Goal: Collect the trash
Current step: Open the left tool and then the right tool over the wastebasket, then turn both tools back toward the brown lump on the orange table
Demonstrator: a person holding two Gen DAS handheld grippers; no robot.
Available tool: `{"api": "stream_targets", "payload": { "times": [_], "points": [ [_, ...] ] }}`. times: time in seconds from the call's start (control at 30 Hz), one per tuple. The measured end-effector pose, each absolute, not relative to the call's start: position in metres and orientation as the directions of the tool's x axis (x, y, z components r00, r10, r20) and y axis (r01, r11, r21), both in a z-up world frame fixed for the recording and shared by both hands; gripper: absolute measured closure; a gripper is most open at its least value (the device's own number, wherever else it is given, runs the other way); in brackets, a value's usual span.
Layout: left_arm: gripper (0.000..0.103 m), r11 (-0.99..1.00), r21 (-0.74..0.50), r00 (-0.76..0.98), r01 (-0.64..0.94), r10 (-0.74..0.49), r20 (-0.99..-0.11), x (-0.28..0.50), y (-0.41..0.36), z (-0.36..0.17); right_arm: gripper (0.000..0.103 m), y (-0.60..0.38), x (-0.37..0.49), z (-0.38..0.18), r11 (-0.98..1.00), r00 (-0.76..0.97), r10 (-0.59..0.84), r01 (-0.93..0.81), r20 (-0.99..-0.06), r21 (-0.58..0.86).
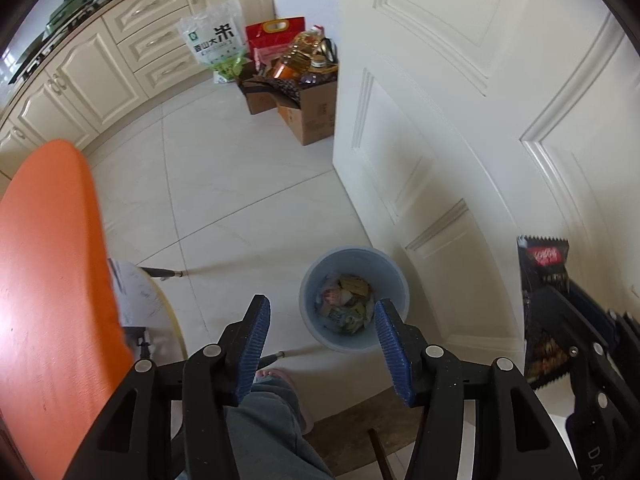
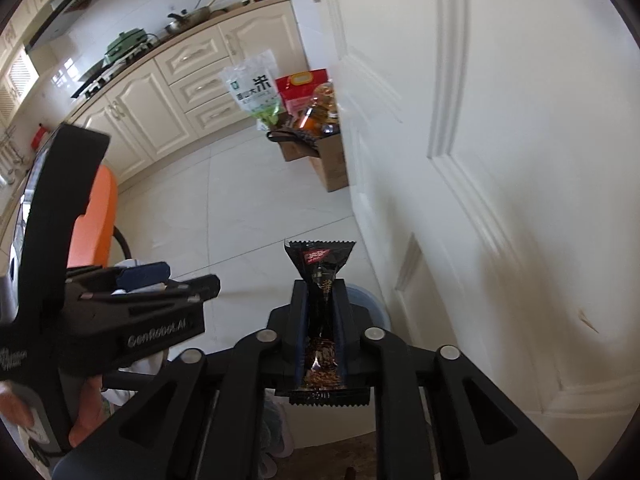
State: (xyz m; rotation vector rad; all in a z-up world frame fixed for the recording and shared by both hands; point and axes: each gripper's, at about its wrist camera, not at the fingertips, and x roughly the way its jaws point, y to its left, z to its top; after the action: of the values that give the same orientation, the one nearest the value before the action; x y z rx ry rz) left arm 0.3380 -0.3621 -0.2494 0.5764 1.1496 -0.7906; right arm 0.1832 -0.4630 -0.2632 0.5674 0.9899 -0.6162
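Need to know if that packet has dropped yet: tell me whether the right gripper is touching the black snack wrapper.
Touching. In the right wrist view the black snack wrapper sits squeezed between the right gripper pads, its sides against both.

Home kitchen: cream cabinets (image 1: 100, 68), stove (image 2: 100, 76) with pans, tiled floor (image 1: 224, 200).

"GenRobot.AI" on left tongs (image 2: 168, 280), "米" on rice bag (image 1: 216, 38)
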Motion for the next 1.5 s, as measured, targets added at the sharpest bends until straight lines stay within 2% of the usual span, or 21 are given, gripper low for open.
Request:
{"api": "stream_targets", "payload": {
  "times": [0.07,0.1,0.17,0.27,0.6,0.87,1.03,1.2,1.33,1.5],
  "points": [
    [0.052,0.615,0.006,0.201,0.789,-0.248,-0.947,0.34,-0.356,-0.248,0.061,-0.463,0.186,-0.264,0.689,0.419,-0.209,0.704,-0.884,0.171],
    [0.052,0.617,0.006,0.202,0.787,-0.248,-0.948,0.34,-0.354,-0.246,0.058,-0.462,0.186,-0.264,0.687,0.423,-0.207,0.705,-0.882,0.177],
    [0.052,0.623,0.009,0.207,0.782,-0.246,-0.947,0.341,-0.349,-0.245,0.045,-0.462,0.186,-0.262,0.683,0.432,-0.208,0.707,-0.878,0.186],
    [0.052,0.635,0.007,0.207,0.773,-0.241,-0.948,0.341,-0.344,-0.241,0.03,-0.46,0.184,-0.257,0.677,0.433,-0.233,0.715,-0.871,0.174],
    [0.052,0.638,-0.018,0.198,0.77,-0.265,-0.944,0.335,-0.326,-0.218,0.023,-0.451,0.175,-0.231,0.675,0.443,-0.274,0.72,-0.854,0.157],
    [0.051,0.634,-0.029,0.223,0.772,-0.313,-0.923,0.313,-0.294,-0.187,0.012,-0.426,0.168,-0.201,0.696,0.43,-0.352,0.714,-0.832,0.074],
    [0.047,0.644,-0.058,0.227,0.763,-0.351,-0.908,0.304,-0.263,-0.167,0.004,-0.409,0.168,-0.183,0.708,0.453,-0.367,0.703,-0.812,0.072],
    [0.046,0.672,-0.065,0.27,0.738,-0.382,-0.884,0.301,-0.213,-0.142,0.001,-0.388,0.177,-0.168,0.733,0.488,-0.359,0.675,-0.796,0.084],
    [0.034,0.724,-0.073,0.328,0.686,-0.398,-0.857,0.303,-0.16,-0.126,0.0,-0.362,0.198,-0.16,0.776,0.528,-0.321,0.623,-0.786,0.101],
    [0.032,0.808,-0.05,0.424,0.588,-0.36,-0.831,0.306,-0.089,-0.11,0.0,-0.327,0.229,-0.154,0.837,0.564,-0.261,0.537,-0.783,0.108]
  ]
}}
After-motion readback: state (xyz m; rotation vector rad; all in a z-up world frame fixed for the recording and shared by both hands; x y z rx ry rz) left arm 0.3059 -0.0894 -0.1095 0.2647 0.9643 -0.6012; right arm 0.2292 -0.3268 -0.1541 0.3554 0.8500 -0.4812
